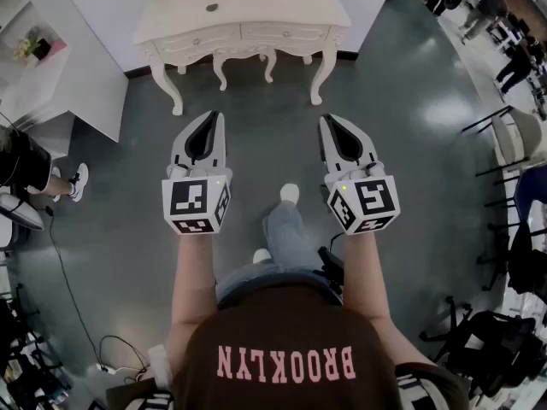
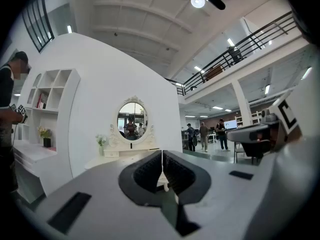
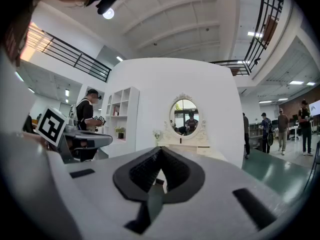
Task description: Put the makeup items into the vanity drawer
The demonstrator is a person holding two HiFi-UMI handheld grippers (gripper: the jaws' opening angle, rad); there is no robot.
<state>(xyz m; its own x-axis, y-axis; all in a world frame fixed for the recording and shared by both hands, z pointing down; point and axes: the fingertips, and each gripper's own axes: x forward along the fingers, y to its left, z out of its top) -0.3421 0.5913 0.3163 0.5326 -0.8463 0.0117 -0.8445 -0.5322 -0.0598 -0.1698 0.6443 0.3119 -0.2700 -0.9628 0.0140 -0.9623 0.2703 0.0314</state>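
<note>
A white vanity table (image 1: 248, 26) with two closed drawers (image 1: 201, 39) stands against the wall ahead, some way off. Small items rest on its top, too small to tell apart. My left gripper (image 1: 214, 116) and right gripper (image 1: 329, 120) are held level side by side over the grey floor, short of the vanity. Both are shut with nothing between the jaws. In the left gripper view the vanity (image 2: 120, 159) with its oval mirror (image 2: 132, 120) shows straight ahead past the shut gripper (image 2: 162, 160). The right gripper view shows the same mirror (image 3: 184, 117) beyond its shut gripper (image 3: 160, 156).
A white shelf unit (image 1: 47, 67) stands at the left, with a person (image 1: 24, 165) beside it. Chairs (image 1: 513, 143) and gear line the right side. A cable (image 1: 68, 289) runs over the floor at lower left. Several people stand far off in the hall (image 2: 202, 135).
</note>
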